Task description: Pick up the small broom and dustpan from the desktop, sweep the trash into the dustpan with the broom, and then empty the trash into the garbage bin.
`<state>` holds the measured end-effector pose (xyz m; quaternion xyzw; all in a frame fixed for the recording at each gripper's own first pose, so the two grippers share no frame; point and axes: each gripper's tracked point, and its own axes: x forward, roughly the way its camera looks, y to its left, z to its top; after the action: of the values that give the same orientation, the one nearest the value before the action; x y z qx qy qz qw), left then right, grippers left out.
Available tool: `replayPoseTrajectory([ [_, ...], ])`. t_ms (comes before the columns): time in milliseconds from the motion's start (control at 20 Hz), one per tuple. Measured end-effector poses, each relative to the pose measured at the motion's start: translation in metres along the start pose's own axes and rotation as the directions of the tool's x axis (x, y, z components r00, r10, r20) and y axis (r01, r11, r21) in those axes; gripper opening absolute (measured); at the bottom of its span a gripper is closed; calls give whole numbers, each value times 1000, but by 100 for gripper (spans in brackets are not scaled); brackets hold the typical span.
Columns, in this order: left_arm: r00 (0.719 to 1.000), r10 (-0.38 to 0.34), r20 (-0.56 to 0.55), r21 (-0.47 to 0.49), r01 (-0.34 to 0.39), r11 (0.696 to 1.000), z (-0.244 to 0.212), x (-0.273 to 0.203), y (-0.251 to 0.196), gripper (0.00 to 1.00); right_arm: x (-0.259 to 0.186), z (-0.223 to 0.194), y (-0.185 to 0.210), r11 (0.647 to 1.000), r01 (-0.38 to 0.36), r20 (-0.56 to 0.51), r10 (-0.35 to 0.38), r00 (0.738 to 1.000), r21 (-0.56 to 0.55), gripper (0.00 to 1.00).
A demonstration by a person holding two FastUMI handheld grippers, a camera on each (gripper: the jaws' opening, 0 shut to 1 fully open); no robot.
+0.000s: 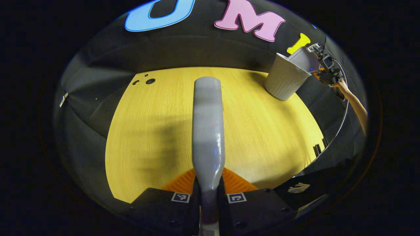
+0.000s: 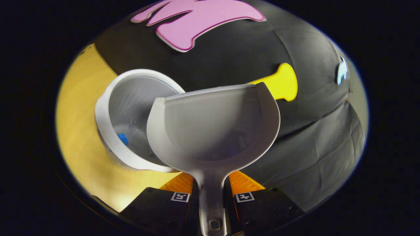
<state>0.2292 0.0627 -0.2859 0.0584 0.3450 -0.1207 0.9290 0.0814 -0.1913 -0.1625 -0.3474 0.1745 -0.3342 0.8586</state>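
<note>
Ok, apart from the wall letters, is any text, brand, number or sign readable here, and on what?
Readable text: none.
The square markers on the left tongs and right tongs: coded patterns, no words.
The broom, dustpan and bin: no print seen.
The white tag on the cloth wall: too small to read.

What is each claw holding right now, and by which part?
The left claw grips the broom at one end. The right claw grips the dustpan by its handle, beside the bin.
</note>
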Motion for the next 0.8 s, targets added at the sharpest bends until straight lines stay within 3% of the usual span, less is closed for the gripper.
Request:
replayPoseTrajectory([
  [150, 1000, 14, 19, -21, -13, 1000, 1, -3, 0, 27, 0, 10, -11, 985, -39, 18, 37, 999, 166, 36],
  [200, 999, 19, 29, -33, -18, 999, 2, -4, 0, 30, -2, 13, -12, 979, -55, 27, 51, 998, 198, 35],
  [300, 998, 24, 53, -68, -21, 997, 1, -6, -1, 27, -3, 10, -11, 964, -114, 51, 105, 993, 239, 35],
  [400, 997, 28, 77, -100, -20, 995, 0, -6, -2, 30, -1, 11, -14, 936, -156, 75, 139, 987, 316, 36],
  [550, 995, 25, 97, -130, -12, 991, -6, -4, -6, 27, 1, 6, -14, 887, -212, 80, 196, 977, 409, 35],
  [750, 992, 52, 118, -126, -37, 991, -14, 2, -2, 30, 11, -6, 2, 813, -344, 74, 352, 933, 469, 35],
  [800, 989, 67, 129, -120, -52, 991, -15, 4, 1, 27, 12, -9, 6, 797, -363, 67, 380, 923, 482, 36],
])
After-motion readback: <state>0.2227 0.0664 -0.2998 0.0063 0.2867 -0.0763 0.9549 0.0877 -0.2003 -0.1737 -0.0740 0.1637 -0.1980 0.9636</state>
